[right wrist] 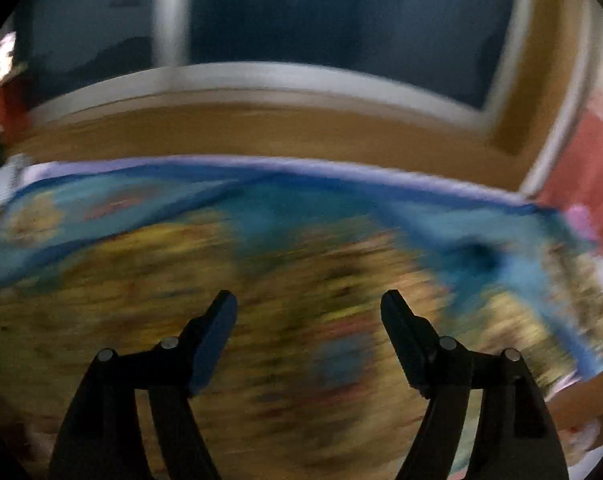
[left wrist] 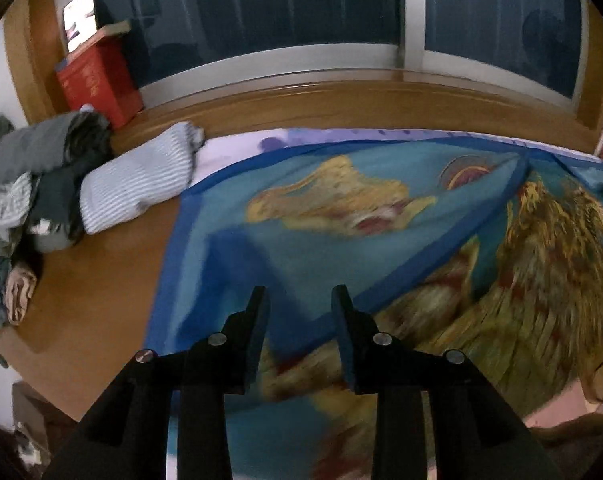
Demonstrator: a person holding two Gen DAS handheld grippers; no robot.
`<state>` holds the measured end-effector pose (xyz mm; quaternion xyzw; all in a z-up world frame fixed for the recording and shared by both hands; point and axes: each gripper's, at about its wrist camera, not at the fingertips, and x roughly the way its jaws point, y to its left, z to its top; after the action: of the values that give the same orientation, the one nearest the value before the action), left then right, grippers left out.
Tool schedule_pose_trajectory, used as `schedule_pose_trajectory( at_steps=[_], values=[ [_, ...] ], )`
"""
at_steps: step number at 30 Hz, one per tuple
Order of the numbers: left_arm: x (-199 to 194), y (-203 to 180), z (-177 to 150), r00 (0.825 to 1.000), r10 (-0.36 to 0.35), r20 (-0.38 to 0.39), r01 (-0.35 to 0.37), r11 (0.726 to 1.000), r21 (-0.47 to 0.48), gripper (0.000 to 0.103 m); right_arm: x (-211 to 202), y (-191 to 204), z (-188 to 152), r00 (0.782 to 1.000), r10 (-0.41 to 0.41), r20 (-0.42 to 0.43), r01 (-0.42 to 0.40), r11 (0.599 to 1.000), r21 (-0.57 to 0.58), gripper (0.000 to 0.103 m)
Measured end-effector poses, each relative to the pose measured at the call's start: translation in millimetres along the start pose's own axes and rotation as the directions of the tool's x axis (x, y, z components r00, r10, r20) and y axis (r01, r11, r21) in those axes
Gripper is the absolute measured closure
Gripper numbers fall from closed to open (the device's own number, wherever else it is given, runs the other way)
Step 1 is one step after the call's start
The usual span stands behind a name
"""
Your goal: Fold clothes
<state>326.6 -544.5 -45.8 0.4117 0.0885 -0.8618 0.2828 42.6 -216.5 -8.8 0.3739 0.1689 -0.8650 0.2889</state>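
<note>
A blue cloth (left wrist: 301,216) printed with a yellow and brown animal lies spread out below both grippers. One part of it is folded over, and its dark blue border (left wrist: 441,256) runs diagonally across the print. My left gripper (left wrist: 301,304) hovers over that border, open, with a gap between its black fingers (left wrist: 257,320) and nothing in it. In the right wrist view the same cloth (right wrist: 301,264) is heavily blurred. My right gripper (right wrist: 309,300) stands wide open above the yellow print, holding nothing.
A striped folded garment (left wrist: 137,184) and a pile of grey and dark clothes (left wrist: 41,184) lie at the left on the wooden surface (left wrist: 101,280). A red box (left wrist: 97,84) stands on the wooden ledge (left wrist: 341,104) under a dark window (left wrist: 261,8). Something pink-red (right wrist: 585,168) is at the far right.
</note>
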Motion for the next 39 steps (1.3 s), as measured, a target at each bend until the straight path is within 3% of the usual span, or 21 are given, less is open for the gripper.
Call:
schedule_pose_trajectory(
  at_steps=[4, 8, 14, 18, 20, 26, 28, 33, 36, 38, 39],
  values=[
    [-6.5, 46.8, -23.3, 0.999, -0.044, -0.006, 0.044, 0.998, -0.04, 0.071, -1.5, 116.2, -6.2, 0.986, 0.159, -0.046, -0.163, 0.98, -0.114, 0.028],
    [-6.5, 69.7, -32.9, 0.996, -0.093, 0.01, 0.093, 0.994, -0.062, 0.071, -3.8, 206.1, -4.7, 0.953, 0.286, -0.102, -0.302, 0.921, -0.245, 0.028],
    [9.9, 81.2, -41.6, 0.994, -0.098, -0.04, 0.095, 0.993, -0.076, 0.071, 3.3, 291.5, -5.0, 0.905, 0.401, -0.143, -0.423, 0.807, -0.412, 0.028],
    [14.1, 85.8, -46.8, 0.989, -0.132, -0.063, 0.127, 0.989, -0.08, 0.071, 12.7, 331.3, -6.5, 0.847, 0.5, -0.177, -0.519, 0.713, -0.472, 0.028],
    [16.7, 88.0, -52.0, 0.988, -0.14, -0.067, 0.134, 0.987, -0.089, 0.071, 19.1, 346.0, -8.2, 0.839, 0.511, -0.19, -0.531, 0.688, -0.494, 0.028],
    [30.3, 101.1, -68.5, 0.974, -0.194, -0.119, 0.18, 0.976, -0.122, 0.071, 37.3, 372.8, -12.9, 0.852, 0.472, -0.228, -0.518, 0.692, -0.503, 0.031],
    [36.1, 108.1, -68.8, 0.971, -0.206, -0.125, 0.192, 0.975, -0.116, 0.071, 42.9, 379.8, -15.8, 0.87, 0.435, -0.233, -0.49, 0.707, -0.51, 0.037],
    [44.0, 116.8, -67.1, 0.938, -0.326, -0.117, 0.317, 0.945, -0.084, 0.071, 45.7, 387.2, -16.9, 0.887, 0.403, -0.224, -0.461, 0.755, -0.467, 0.046],
    [47.2, 118.0, -66.5, 0.907, -0.407, -0.108, 0.4, 0.913, -0.078, 0.067, 49.5, 388.5, -11.7, 0.891, 0.398, -0.219, -0.454, 0.791, -0.41, 0.058],
    [49.1, 118.5, -65.3, 0.894, -0.436, -0.104, 0.43, 0.9, -0.075, 0.062, 51.0, 387.8, -7.9, 0.891, 0.402, -0.211, -0.454, 0.811, -0.369, 0.081],
    [50.2, 118.7, -64.2, 0.889, -0.446, -0.103, 0.44, 0.895, -0.072, 0.062, 51.4, 386.6, -6.2, 0.89, 0.406, -0.208, -0.455, 0.819, -0.349, 0.086]
  ],
)
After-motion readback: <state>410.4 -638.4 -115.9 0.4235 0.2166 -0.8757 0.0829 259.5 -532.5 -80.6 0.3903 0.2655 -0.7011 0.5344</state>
